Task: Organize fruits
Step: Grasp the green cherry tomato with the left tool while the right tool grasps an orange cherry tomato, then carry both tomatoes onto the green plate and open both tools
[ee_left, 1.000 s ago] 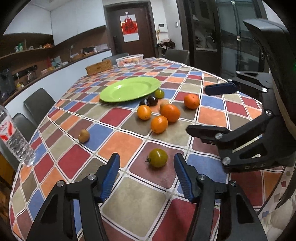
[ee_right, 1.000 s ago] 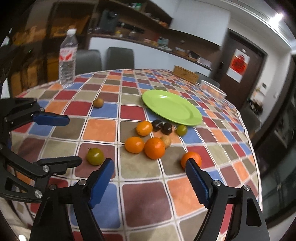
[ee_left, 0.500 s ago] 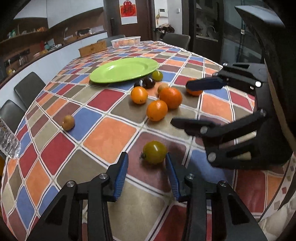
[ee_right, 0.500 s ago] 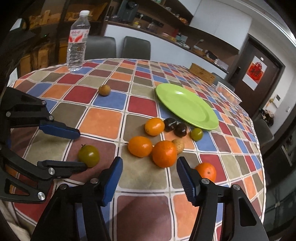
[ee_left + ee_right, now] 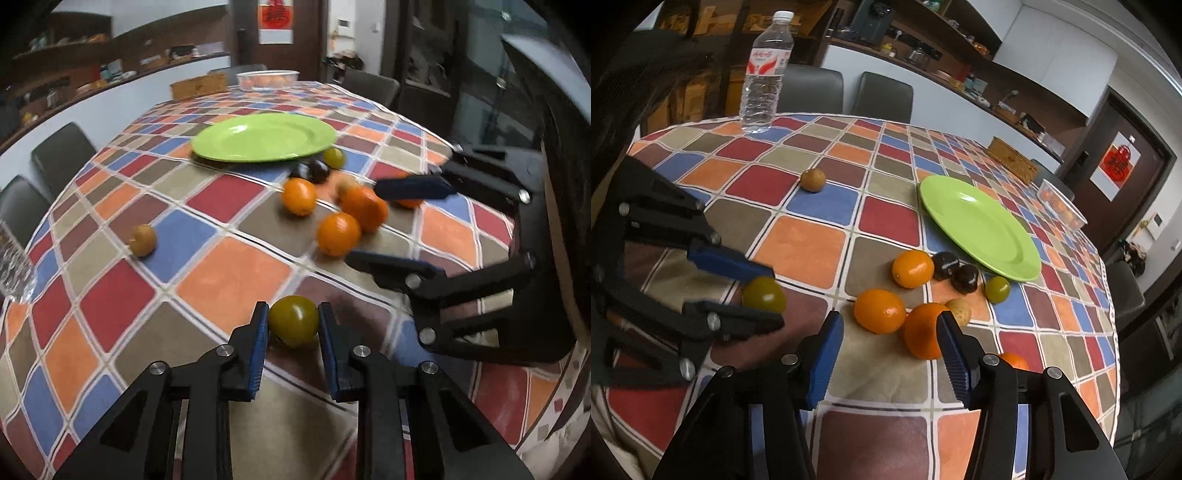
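Note:
My left gripper [image 5: 292, 325] is shut on a green tomato [image 5: 293, 320] low over the checked tablecloth; the tomato also shows between its fingers in the right wrist view [image 5: 764, 294]. My right gripper [image 5: 888, 332] is open, just before a cluster of oranges [image 5: 880, 311] [image 5: 925, 330]; in the left wrist view the right gripper [image 5: 402, 221] stands beside those oranges [image 5: 339, 233]. A third orange [image 5: 913, 268], two dark fruits [image 5: 964, 278], a small green fruit [image 5: 997, 289] and a pale fruit [image 5: 960, 312] lie near an empty green plate [image 5: 979, 225] [image 5: 264, 137].
A small brown fruit [image 5: 813, 180] lies alone to the left. A water bottle [image 5: 764, 74] stands at the far table edge. A wooden box [image 5: 1012, 159] and a clear tub of fruit [image 5: 1060, 203] sit beyond the plate. Chairs ring the table.
My left gripper moved forward and closed on the green tomato. My right gripper moved in toward the orange cluster and narrowed somewhat.

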A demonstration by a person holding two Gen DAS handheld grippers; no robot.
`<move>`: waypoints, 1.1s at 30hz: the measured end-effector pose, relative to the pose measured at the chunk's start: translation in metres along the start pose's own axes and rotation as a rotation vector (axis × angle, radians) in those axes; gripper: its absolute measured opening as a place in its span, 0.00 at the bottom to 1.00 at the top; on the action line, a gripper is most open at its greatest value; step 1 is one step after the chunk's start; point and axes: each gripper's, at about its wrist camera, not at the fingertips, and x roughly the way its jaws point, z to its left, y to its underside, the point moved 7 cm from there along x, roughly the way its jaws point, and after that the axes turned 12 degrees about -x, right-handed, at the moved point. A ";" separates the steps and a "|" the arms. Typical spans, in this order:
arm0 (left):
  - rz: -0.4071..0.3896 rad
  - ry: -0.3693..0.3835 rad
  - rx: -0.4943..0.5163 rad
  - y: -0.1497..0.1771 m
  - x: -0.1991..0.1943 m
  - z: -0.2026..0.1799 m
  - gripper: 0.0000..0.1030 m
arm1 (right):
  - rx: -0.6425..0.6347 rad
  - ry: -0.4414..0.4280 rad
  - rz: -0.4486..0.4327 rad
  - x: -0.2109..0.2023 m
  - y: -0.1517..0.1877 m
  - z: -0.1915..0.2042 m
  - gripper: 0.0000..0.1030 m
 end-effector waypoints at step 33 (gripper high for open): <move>-0.090 0.002 -0.089 -0.029 -0.027 0.019 0.26 | 0.025 -0.028 -0.015 0.003 -0.019 0.000 0.34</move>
